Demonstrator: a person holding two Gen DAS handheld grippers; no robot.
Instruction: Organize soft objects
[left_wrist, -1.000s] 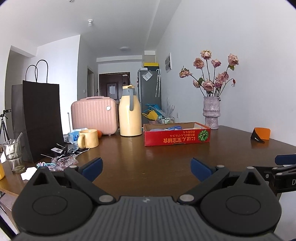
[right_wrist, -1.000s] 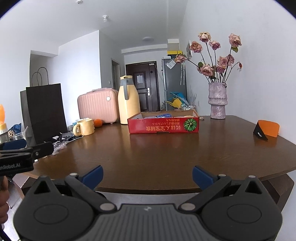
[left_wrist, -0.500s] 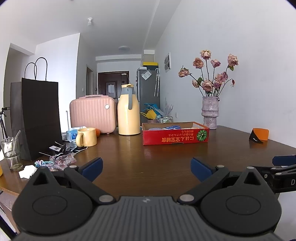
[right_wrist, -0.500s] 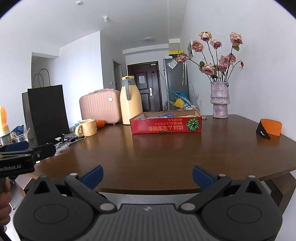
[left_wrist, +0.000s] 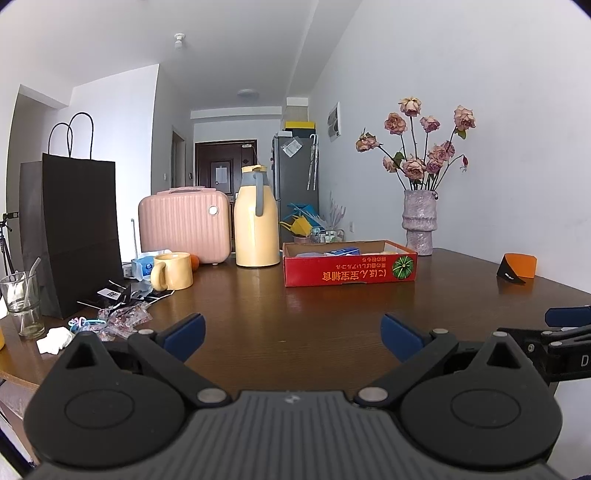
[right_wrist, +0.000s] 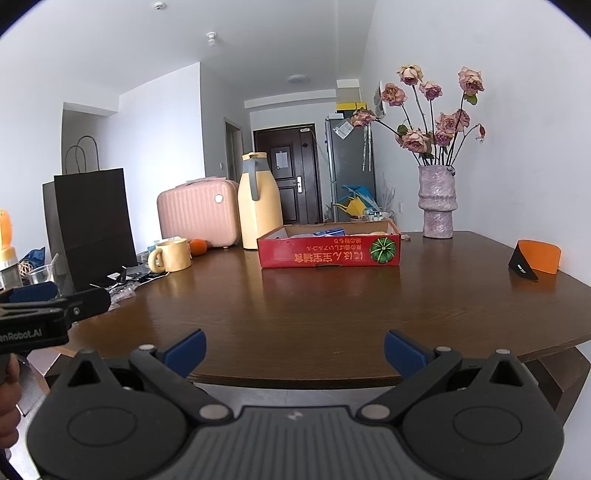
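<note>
Red cardboard box (left_wrist: 350, 266) sits across the table (left_wrist: 295, 314), dead ahead of our left tool (left_wrist: 291, 332) and right tool (right_wrist: 294, 349), both spread wide and empty; which soft objects it holds we cannot tell.

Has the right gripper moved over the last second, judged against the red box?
Yes, slightly. In the right wrist view the red box now sits a little further right, so the right gripper, jaws open, drifted left.

Glossy wooden table (left_wrist: 314, 317); red cardboard box (left_wrist: 349, 271); matt black paper bag (left_wrist: 74, 236)
</note>
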